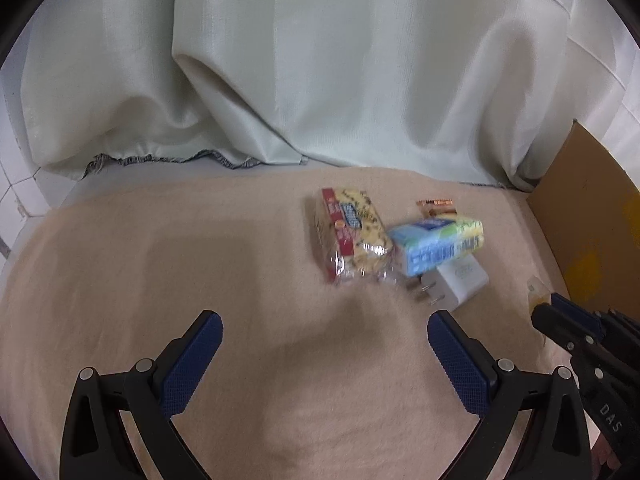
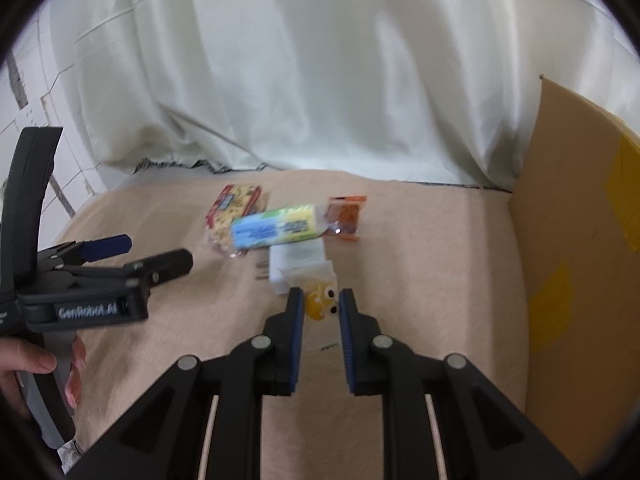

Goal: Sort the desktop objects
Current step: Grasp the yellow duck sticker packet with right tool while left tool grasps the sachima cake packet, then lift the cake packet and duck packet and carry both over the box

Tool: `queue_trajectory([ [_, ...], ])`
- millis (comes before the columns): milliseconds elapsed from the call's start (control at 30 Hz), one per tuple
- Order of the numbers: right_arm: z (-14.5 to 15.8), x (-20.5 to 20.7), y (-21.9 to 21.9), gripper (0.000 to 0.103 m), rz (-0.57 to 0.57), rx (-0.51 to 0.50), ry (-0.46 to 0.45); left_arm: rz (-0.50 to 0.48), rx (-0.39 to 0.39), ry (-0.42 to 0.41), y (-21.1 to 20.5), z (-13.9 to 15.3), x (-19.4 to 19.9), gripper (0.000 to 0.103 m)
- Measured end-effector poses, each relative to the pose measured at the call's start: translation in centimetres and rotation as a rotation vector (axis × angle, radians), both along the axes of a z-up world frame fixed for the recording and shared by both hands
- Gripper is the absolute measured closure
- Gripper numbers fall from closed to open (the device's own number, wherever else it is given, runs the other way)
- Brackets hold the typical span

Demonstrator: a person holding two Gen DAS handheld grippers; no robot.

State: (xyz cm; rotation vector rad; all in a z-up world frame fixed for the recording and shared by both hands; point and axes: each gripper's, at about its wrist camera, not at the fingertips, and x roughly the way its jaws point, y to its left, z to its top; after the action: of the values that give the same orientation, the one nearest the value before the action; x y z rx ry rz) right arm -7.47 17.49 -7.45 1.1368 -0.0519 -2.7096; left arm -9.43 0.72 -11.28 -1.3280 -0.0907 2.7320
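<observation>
A small pile lies on the beige cloth: a yellow and red snack pack (image 1: 350, 236) (image 2: 236, 212), a blue and green box (image 1: 438, 244) (image 2: 276, 226), a white plug adapter (image 1: 460, 282) (image 2: 296, 258) and an orange sachet (image 1: 436, 206) (image 2: 346, 218). My left gripper (image 1: 324, 356) is open and empty, just short of the pile. It also shows in the right wrist view (image 2: 140, 254). My right gripper (image 2: 320, 304) is shut on a clear packet with a yellow googly-eyed toy (image 2: 320, 304), in front of the adapter. Its fingertips (image 1: 560, 312) show in the left wrist view.
A cardboard box (image 2: 580, 260) (image 1: 584, 216) stands at the right edge of the cloth. A pale curtain (image 1: 320, 60) hangs behind the table. White tiles (image 2: 44, 152) show at the left. A hump in the cloth (image 1: 360, 320) lies before the pile.
</observation>
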Motion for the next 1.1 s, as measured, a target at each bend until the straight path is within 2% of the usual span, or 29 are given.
queue_trajectory([
  [167, -0.2, -1.2, 0.5, 0.082, 0.007, -0.015, -0.001, 0.041, 0.008, 0.026, 0.1, 0.8, -2.8, 0.000],
  [333, -0.7, -2.4, 0.8, 0.082, 0.016, -0.021, -0.013, 0.038, -0.004, 0.015, 0.9, 0.6, -5.8, 0.000],
  [467, -1.1, -3.2, 1.1, 0.082, 0.022, -0.034, -0.027, 0.059, -0.042, 0.003, 1.4, -0.7, -7.3, 0.000],
  [600, -1.7, -4.0, 1.2, 0.082, 0.029, -0.040, -0.044, 0.047, -0.046, -0.036, 1.9, -2.1, -8.6, 0.001],
  [700, -1.8, -4.4, 1.2, 0.082, 0.034, -0.046, -0.054, 0.039, -0.064, -0.044, 2.3, -2.5, -9.1, 0.011],
  [800, -1.6, -4.5, 1.3, 0.082, 0.041, -0.050, -0.051, 0.000, -0.034, -0.059, 2.4, -2.7, -9.3, 0.054],
  [833, -1.4, -4.4, 1.3, 0.082, 0.042, -0.053, -0.049, -0.016, -0.030, -0.060, 2.6, -2.8, -9.3, 0.059],
  [1100, 1.0, -2.6, 0.7, 0.082, 0.052, -0.058, 0.001, -0.026, -0.019, -0.006, 2.5, -0.4, -6.1, 0.062],
])
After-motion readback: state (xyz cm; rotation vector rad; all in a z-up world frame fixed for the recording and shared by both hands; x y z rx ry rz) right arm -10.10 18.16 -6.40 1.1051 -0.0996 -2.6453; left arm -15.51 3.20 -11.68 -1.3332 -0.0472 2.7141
